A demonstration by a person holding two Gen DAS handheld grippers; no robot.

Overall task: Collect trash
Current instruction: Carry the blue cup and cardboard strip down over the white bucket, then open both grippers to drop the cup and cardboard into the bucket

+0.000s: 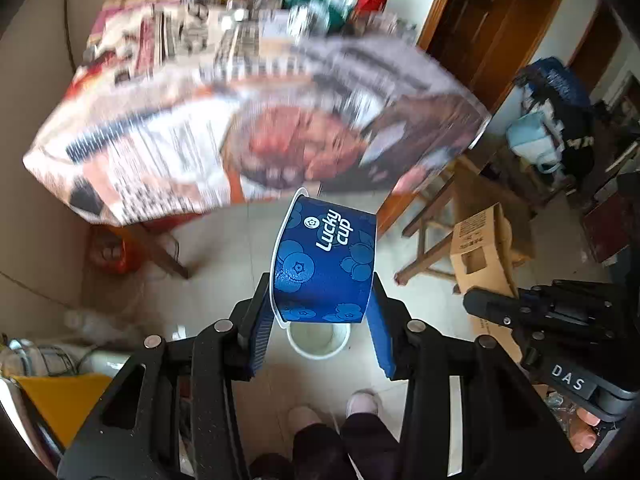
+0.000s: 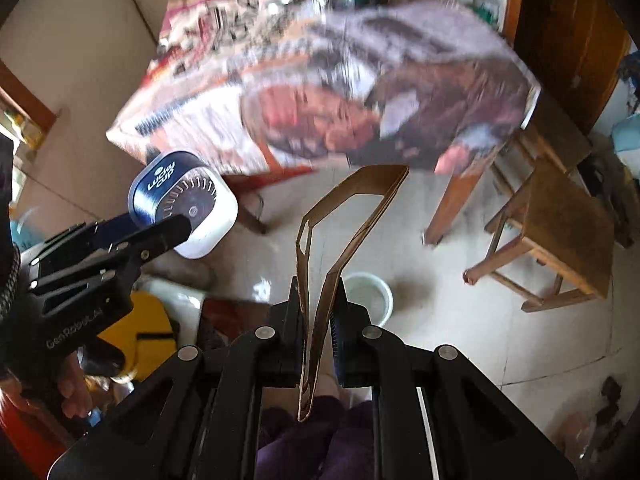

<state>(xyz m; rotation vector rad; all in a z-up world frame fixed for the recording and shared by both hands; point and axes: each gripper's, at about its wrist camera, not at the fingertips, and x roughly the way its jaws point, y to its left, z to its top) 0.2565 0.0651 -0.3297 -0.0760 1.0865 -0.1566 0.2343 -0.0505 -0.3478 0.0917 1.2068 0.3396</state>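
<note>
My left gripper (image 1: 320, 312) is shut on a blue "Lucky cup" paper cup (image 1: 326, 260), held on its side above the floor. The cup also shows in the right wrist view (image 2: 182, 204), bottom towards the camera, in the left gripper (image 2: 160, 236). My right gripper (image 2: 318, 312) is shut on a flattened brown cardboard sleeve (image 2: 344, 224) that stands up between the fingers. A small white bin (image 1: 318, 338) stands on the tiled floor right below the cup; it also shows in the right wrist view (image 2: 370, 294), just right of the sleeve.
A table (image 1: 248, 120) with a printed cloth and bottles at its back stands ahead. A wooden stool (image 2: 556, 236) and a cardboard box (image 1: 480, 248) are to the right. A yellow object (image 1: 60, 400) and clutter lie at the left. My feet (image 1: 332, 412) are below.
</note>
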